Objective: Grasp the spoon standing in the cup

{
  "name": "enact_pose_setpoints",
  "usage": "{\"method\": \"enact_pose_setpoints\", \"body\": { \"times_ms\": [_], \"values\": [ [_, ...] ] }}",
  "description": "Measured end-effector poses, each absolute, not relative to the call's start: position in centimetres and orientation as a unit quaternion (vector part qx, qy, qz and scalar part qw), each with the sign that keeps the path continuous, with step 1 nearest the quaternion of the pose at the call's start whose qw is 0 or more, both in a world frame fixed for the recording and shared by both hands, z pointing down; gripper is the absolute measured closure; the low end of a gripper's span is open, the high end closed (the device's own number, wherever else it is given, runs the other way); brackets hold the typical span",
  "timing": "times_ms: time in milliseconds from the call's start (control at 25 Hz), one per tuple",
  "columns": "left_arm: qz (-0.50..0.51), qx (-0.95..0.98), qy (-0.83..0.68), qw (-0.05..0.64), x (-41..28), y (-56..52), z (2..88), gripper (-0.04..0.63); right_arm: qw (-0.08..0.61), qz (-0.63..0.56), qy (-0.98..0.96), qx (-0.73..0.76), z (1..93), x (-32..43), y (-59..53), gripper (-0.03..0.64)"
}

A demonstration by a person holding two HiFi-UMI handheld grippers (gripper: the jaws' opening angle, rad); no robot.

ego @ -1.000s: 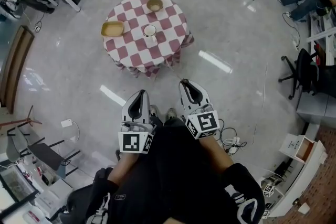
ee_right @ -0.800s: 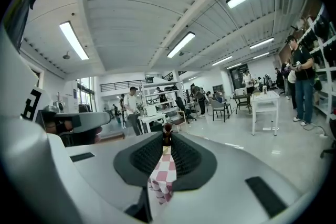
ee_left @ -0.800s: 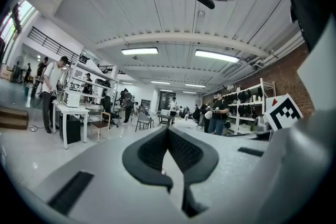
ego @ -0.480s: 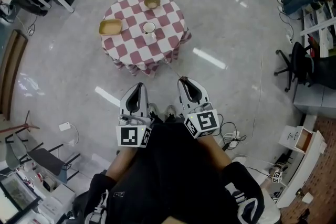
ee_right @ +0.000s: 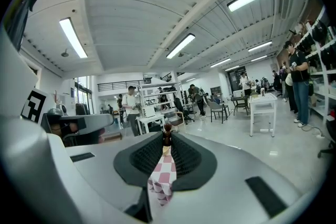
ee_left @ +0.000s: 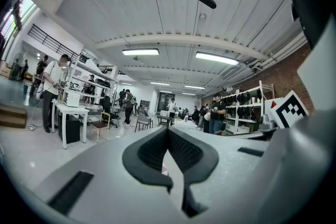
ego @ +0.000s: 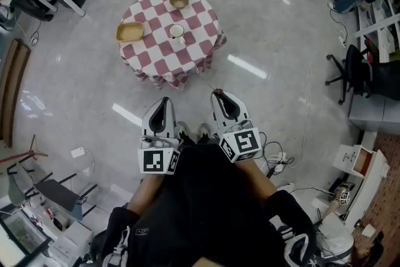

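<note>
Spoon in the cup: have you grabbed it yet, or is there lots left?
Done: nothing yet. The cup sits untouched on the table; its spoon is too small to make out. In hand: the left hand-held gripper and right hand-held gripper are empty, held by the person's legs, well short of the table. To do: walk up, reach over the cup and close on the spoon.

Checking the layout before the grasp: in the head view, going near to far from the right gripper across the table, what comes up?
Right gripper → cup → bowl. The tray lies level with the cup, so it is left out.
</note>
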State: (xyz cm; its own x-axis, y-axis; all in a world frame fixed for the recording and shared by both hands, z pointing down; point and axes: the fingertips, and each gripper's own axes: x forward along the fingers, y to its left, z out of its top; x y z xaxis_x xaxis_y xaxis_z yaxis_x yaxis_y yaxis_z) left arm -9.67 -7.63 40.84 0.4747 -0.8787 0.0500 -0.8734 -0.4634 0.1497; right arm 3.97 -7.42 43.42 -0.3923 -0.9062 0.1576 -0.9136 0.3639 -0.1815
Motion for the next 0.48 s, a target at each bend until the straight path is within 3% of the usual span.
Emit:
{"method": "enact_pose_setpoints", "body": {
  "times_ms": [480],
  "values": [
    [-0.017,0.855,-0.513,0.072,-10.69,-7.85,40.56,0.589,0.018,0.111,-0.827,0.55,43.27,3.08,-7.96,0.552]
  ]
}}
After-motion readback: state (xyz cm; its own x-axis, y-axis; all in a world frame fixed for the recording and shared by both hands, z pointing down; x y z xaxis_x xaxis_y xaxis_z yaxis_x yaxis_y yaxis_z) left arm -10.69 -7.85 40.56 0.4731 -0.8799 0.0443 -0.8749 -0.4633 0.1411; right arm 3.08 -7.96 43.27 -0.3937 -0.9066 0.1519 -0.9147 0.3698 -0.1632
